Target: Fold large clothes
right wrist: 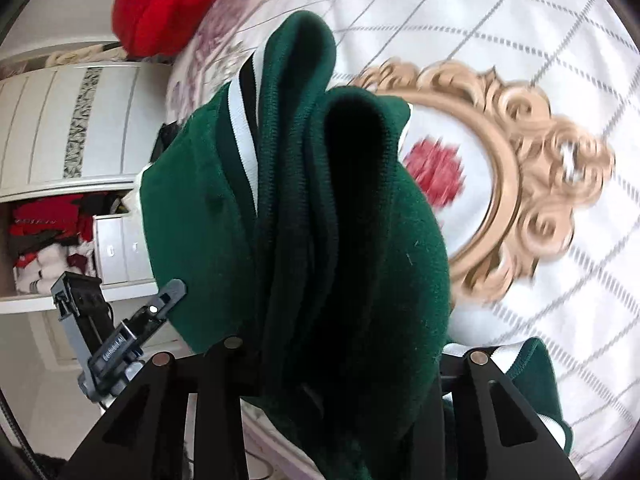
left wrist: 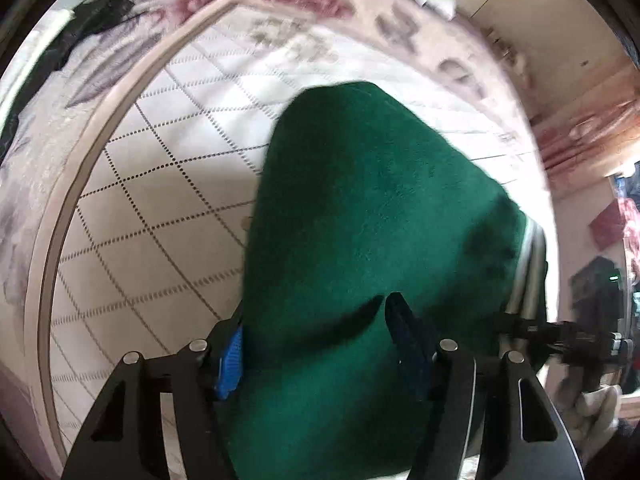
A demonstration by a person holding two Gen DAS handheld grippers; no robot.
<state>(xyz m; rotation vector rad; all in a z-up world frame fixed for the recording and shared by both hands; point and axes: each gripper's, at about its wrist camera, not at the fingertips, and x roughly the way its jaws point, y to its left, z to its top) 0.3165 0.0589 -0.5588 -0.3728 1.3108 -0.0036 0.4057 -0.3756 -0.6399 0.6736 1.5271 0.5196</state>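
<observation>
Left wrist view shows the left gripper (left wrist: 320, 344) clamped on the green sweater (left wrist: 360, 208) above the bed (left wrist: 168, 184), the right gripper (right wrist: 336, 360) pinching its bunched folds, so both should probably lift evenly, keeping the edge taut.

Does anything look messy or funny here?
The dark green knitted garment with a white and black striped trim hangs in a thick bunch, gripped by both the left gripper and the right gripper, not lying flat. Behind it, a red heap of cloth sits crumpled on the white quilted bedspread.
</observation>
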